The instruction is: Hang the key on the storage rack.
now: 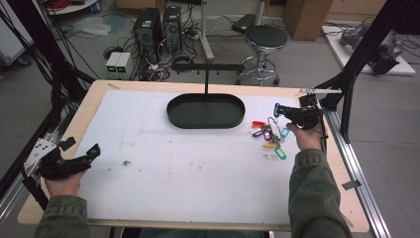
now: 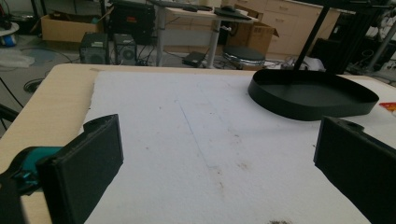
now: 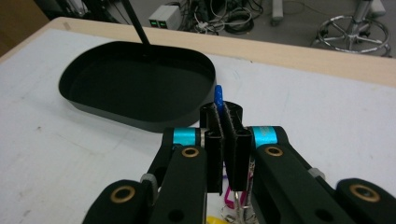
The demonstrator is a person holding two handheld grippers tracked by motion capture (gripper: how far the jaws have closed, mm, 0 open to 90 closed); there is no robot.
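Beside the black oval tray (image 1: 205,111), off its right end, the right gripper (image 1: 278,109) is held above the white mat (image 1: 188,163) with its jaws pressed together on a blue key tag (image 3: 217,96). The right gripper view confirms this: the two black pads meet with only the blue tag between them, its tip standing above the pad tops, while a metal ring and a pink and a yellow tag hang below the jaws. The bunch of coloured key tags (image 1: 270,138) spreads from the gripper down onto the mat, to the right of the tray; red, purple, yellow and green tags are distinguishable in the high view. Whether the whole bunch is clear of the mat cannot be told. The person's right hand (image 1: 306,136) grips the tool from behind.

Well to the left of the tray, near the table's left edge, the left gripper (image 1: 94,150) is held low by the left hand (image 1: 64,182). Its jaws stand wide apart with nothing between them; the left gripper view shows bare mat in the gap, with the tray (image 2: 312,94) beyond at upper right. A thin black post (image 1: 206,82) rises from the tray's far side. The tray interior appears bare.
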